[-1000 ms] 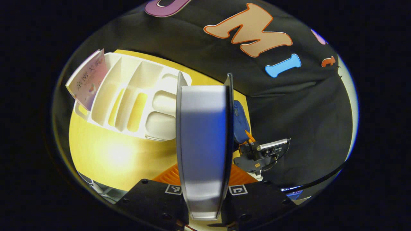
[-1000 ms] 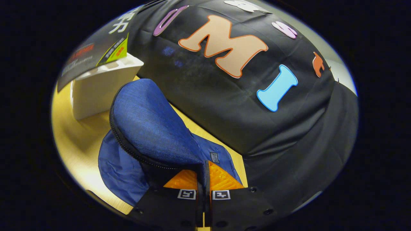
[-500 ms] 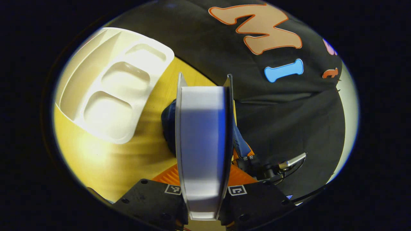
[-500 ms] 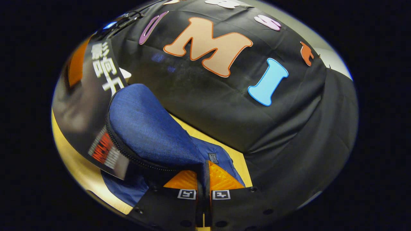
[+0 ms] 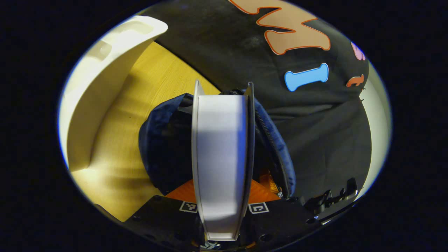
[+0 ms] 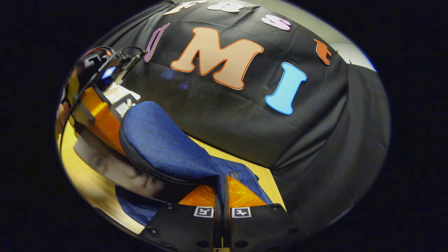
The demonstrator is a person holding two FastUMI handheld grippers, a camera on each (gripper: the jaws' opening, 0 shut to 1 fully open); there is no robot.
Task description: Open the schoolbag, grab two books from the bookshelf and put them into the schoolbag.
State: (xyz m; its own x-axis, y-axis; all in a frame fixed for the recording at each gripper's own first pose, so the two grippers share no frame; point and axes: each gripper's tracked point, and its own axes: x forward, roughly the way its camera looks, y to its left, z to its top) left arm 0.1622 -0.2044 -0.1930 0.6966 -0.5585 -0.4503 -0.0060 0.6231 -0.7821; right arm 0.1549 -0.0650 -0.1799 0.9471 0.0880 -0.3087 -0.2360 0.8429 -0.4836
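Observation:
My left gripper [image 5: 221, 187] is shut on a book [image 5: 220, 140], whose pale page edge faces the camera. Right behind the book gapes the dark mouth of the blue schoolbag [image 5: 164, 147]. In the right gripper view, my right gripper [image 6: 222, 189] is shut on the bag's blue flap [image 6: 164, 147] and holds it raised, its zip edge curving left. There the left gripper [image 6: 94, 108] comes in from the left, and the dark-covered book [image 6: 112, 168] slants down into the opening under the flap. The white bookshelf [image 5: 101, 87] stands to the left of the bag.
Bag and shelf rest on a yellow wooden table [image 5: 154, 80] against the black cloth wall [image 5: 315, 133]. In the left gripper view, the right gripper's body [image 5: 332, 197] shows at the lower right. A hand [image 6: 62, 115] holds the left gripper at the far left.
The left gripper has swung away from the bookshelf with the book and now hangs at the bag's open mouth. The right gripper has kept the flap lifted, barely moving.

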